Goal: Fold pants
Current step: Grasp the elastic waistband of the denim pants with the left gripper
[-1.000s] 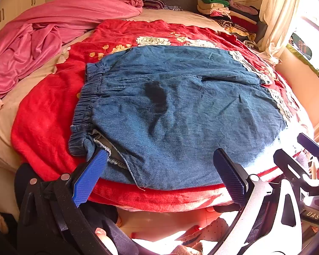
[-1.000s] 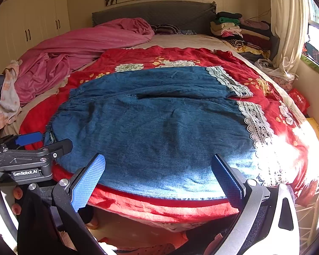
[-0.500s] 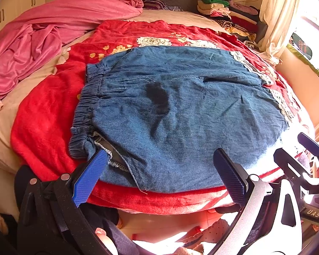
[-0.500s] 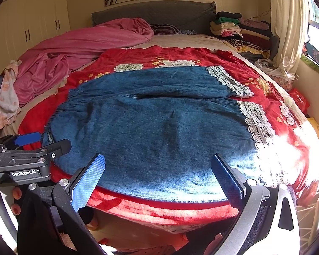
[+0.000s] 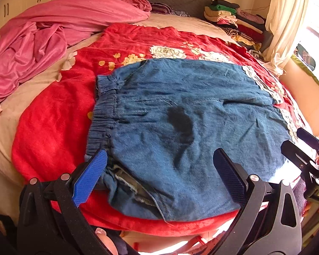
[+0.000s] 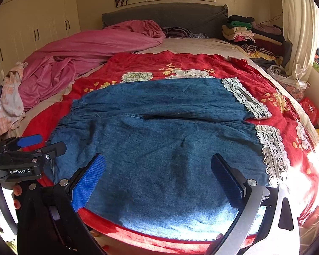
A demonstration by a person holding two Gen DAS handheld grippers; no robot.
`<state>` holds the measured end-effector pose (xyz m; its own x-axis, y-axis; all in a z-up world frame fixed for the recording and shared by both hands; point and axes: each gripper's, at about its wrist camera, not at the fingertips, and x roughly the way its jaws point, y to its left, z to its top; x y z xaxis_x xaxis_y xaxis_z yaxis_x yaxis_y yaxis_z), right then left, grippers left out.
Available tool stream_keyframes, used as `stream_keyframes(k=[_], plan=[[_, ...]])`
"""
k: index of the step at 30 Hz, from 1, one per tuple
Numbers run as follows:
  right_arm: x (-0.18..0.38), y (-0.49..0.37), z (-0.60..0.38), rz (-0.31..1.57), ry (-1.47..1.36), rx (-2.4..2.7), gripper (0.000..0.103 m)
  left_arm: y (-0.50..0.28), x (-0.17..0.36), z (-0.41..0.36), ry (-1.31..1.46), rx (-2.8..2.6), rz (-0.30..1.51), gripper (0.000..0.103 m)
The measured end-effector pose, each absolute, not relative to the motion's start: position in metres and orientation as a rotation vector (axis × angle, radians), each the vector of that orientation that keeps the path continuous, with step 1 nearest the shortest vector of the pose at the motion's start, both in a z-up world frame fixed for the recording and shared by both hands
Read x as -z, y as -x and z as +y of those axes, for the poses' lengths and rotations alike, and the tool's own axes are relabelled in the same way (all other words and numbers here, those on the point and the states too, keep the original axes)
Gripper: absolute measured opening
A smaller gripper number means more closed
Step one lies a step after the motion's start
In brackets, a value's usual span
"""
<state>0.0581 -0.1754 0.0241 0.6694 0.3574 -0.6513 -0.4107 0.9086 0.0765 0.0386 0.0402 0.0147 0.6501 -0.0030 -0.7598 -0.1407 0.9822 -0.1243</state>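
The blue denim pants with lace hems [image 6: 170, 140] are spread across the red floral blanket [image 6: 180, 63], waistband at frame left (hems right). The left gripper [image 5: 159, 178] and right gripper [image 6: 157, 180] are held with fingers apart, empty.

The pants [image 5: 193, 131] are matt blue denim cloth with a dark blotch, a gathered elastic waistband and pale lace trim [image 6: 272, 148] at the hems. Under them lies a fuzzy red blanket [image 5: 53, 131] of plush cloth. Behind the blanket, a pink sheet [image 6: 91, 48] looks soft and velvety. The left gripper [image 5: 159, 180] has ribbed blue pads on matt black plastic.
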Motion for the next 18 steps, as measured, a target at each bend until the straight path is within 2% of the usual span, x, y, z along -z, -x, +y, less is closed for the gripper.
stream_keyframes(k=[3,9,18], plan=[[-0.031,-0.082,-0.163,0.735,0.078,-0.495,0.099,-0.054,-0.017,0.06,0.185,-0.112,0.857,0.094],[-0.024,-0.139,-0.151,0.915,-0.08,-0.619,0.099,-0.086,-0.016,0.112,0.221,-0.185,0.869,0.094],[-0.036,-0.194,-0.115,0.882,0.049,-0.61,0.099,-0.139,0.002,0.163,0.25,-0.216,0.932,0.094]])
